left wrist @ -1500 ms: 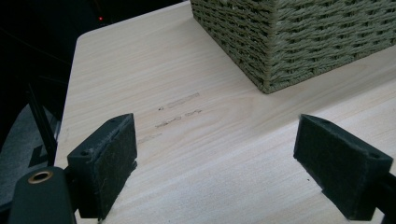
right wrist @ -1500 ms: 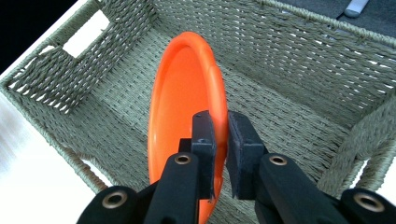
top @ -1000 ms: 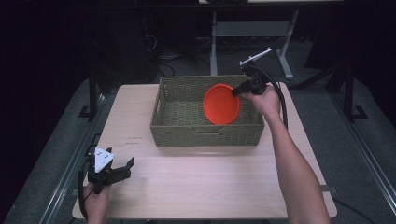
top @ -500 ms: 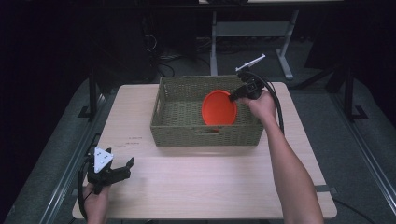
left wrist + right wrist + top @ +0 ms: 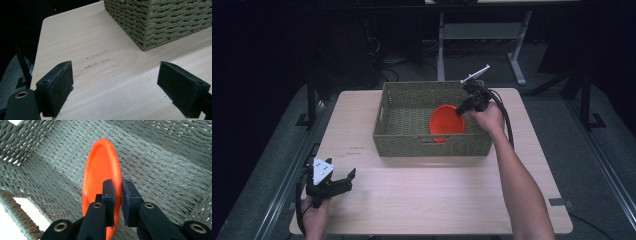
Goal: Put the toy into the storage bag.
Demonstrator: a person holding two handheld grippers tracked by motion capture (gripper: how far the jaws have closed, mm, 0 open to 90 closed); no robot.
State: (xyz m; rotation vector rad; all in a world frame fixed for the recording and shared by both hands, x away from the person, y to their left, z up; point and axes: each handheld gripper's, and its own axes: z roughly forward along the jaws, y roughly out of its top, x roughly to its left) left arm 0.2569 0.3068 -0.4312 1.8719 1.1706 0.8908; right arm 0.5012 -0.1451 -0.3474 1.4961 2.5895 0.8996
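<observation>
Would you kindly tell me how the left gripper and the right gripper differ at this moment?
The left gripper has its jaws wide apart with nothing between them; the right gripper is shut on the rim of an orange plate. The left gripper sits low at the near left corner of the table, while the right gripper reaches into the woven basket and holds the plate on edge. Both have black padded jaws and are hand-held.
</observation>
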